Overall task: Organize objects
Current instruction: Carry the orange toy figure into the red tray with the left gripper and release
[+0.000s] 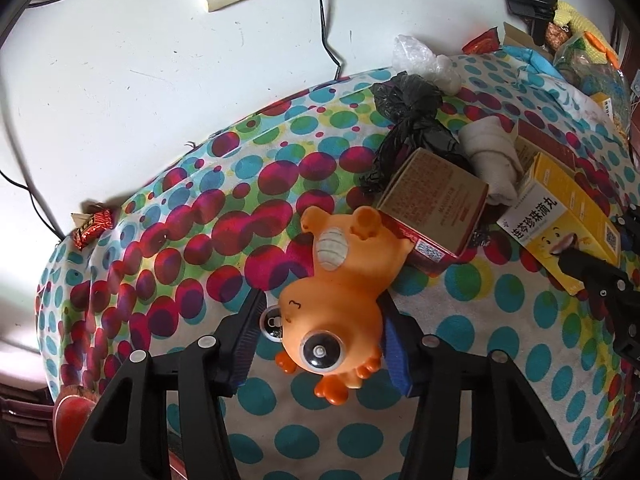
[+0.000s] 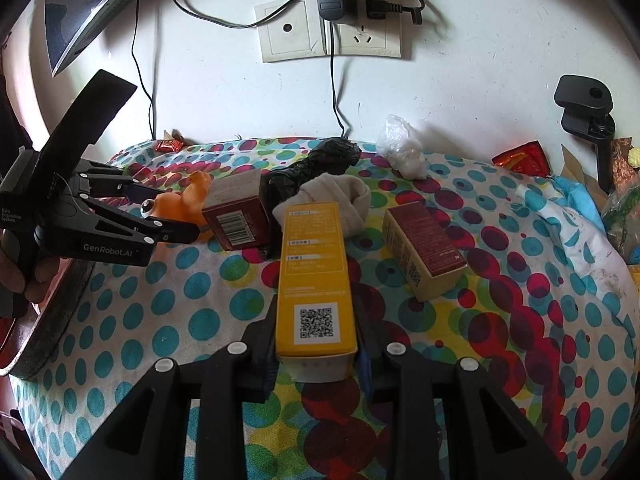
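My left tongs [image 1: 320, 332] sit around the head of the orange rubber toy [image 1: 340, 280], one pad against each side of it, so I have it pinched; the toy lies belly-up on the spotted cloth [image 1: 180, 208], its feet toward the brown-topped red box [image 1: 432, 208]. From my right side the same tongs [image 2: 176, 216] show at the left edge with my hand [image 2: 24, 276] on the grip, and the toy [image 2: 180, 200] pokes out between the fingers.

My right tongs [image 2: 316, 344] are closed on the near end of the long yellow box [image 2: 316, 276], which points away from me. Whether its far end rests on the cloth [image 2: 160, 320] or hangs just above it I cannot tell from this angle. In the left view that yellow box [image 1: 560, 220] lies at the right, with my right tongs [image 1: 600, 280] at its end.

Behind the yellow box lie a rolled beige sock [image 2: 344, 196] and a crumpled black bag [image 2: 316, 164]. The red box with the barcode [image 2: 236, 216] is just left of it, a second red and tan box [image 2: 424, 248] to its right, apart from it. A clear plastic bag [image 2: 404, 152] lies near the wall, below the wall sockets [image 2: 332, 32].
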Motion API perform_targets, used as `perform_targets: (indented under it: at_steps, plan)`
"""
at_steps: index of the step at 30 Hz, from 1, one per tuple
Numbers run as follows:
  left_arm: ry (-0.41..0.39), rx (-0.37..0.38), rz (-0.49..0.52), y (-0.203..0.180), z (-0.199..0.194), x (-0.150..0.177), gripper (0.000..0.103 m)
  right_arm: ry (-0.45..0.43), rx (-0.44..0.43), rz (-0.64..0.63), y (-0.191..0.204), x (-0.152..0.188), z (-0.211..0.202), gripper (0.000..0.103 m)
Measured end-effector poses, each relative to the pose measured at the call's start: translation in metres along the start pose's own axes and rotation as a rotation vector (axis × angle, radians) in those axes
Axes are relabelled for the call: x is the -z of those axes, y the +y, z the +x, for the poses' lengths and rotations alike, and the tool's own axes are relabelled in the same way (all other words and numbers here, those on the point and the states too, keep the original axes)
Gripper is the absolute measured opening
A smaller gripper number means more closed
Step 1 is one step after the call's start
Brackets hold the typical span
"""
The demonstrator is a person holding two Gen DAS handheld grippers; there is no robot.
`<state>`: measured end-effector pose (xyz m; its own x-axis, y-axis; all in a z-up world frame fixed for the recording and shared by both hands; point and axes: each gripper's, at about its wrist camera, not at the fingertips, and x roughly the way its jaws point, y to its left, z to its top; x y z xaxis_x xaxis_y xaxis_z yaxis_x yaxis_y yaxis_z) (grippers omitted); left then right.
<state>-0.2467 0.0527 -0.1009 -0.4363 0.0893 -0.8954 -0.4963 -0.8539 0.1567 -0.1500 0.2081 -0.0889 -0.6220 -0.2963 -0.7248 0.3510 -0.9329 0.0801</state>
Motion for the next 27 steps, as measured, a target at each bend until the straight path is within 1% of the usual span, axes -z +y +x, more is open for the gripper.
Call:
perform_targets:
  at_steps: [7,10,18,23,27]
  plan:
    - [-0.002,-0.041,-0.025,-0.003,-0.008,0.009,0.051,0.000,0.000,0.001,0.000,0.000,0.000,0.031]
    - [-0.002,-0.079,-0.038,-0.005,-0.012,0.013,0.051,0.000,0.001,-0.001,0.000,-0.001,0.000,0.031]
    - [0.003,-0.095,-0.090,-0.011,-0.027,0.027,0.051,0.002,0.011,-0.010,0.002,-0.001,0.000,0.031]
    - [0.015,-0.110,-0.103,-0.020,-0.033,0.037,0.051,0.002,0.014,-0.012,0.003,-0.001,0.000,0.031]
    - [0.008,-0.110,-0.139,-0.022,-0.040,0.046,0.051,0.002,0.018,-0.017,0.004,-0.001,0.000,0.031]
